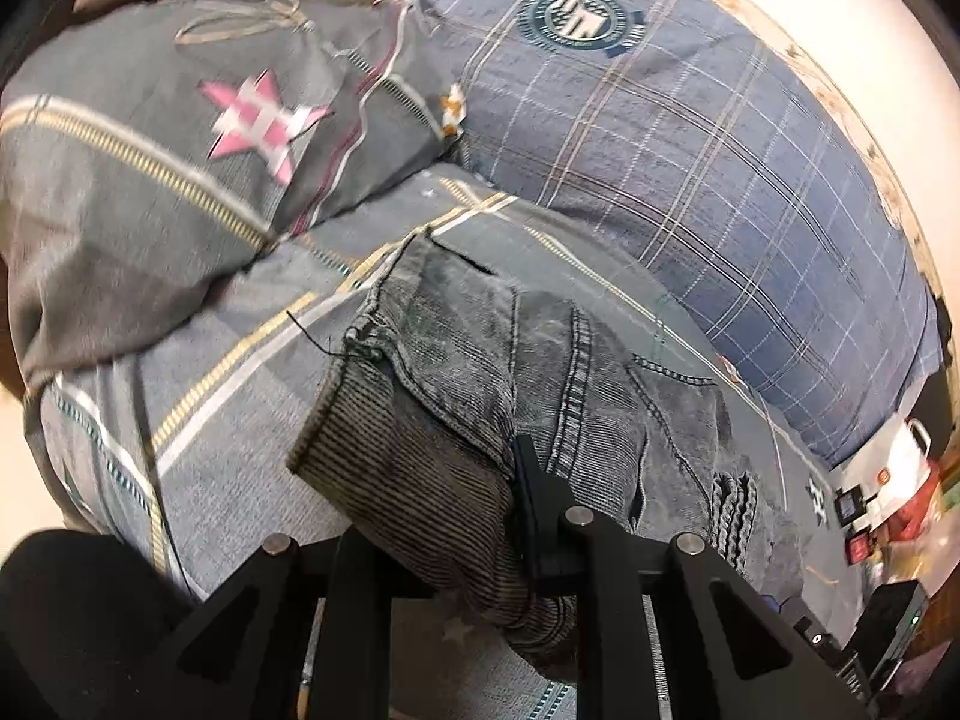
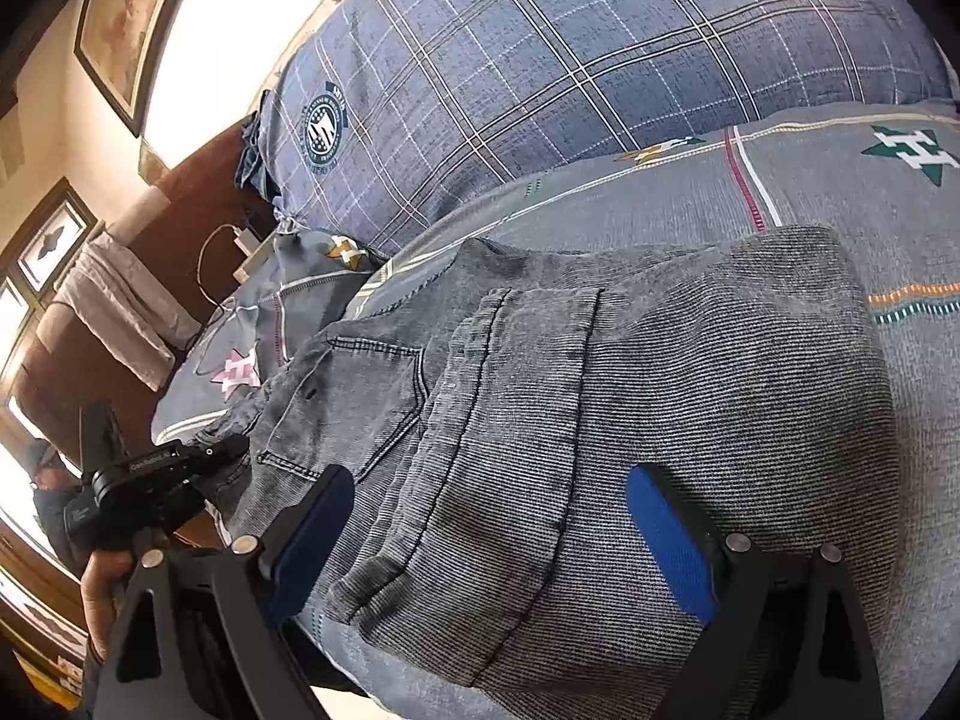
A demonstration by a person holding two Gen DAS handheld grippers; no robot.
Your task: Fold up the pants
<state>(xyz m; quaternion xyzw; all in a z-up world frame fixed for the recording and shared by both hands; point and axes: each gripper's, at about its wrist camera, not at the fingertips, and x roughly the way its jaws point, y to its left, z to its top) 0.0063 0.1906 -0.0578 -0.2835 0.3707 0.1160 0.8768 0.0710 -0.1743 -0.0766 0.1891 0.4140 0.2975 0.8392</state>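
blue-padded right hand-held gripper (image 2: 492, 546) nearest lens, jaws spread wide, straddling folded grey jeans (image 2: 600, 420) without pinching them. left hand-held gripper (image 1: 474, 516) clamped on bunched jeans (image 1: 480, 396) fabric near waistband, black fingers (image 1: 528, 480) pressed into cloth. jeans lie folded on bed, on grey bedsheet (image 2: 810, 192) with star pattern. blue plaid pillow (image 2: 600, 60) just beyond jeans; grey star pillow (image 1: 150, 150) beside it. left hand-held gripper also seen at left edge of right wrist view, person's hand (image 2: 102, 588) holding it.
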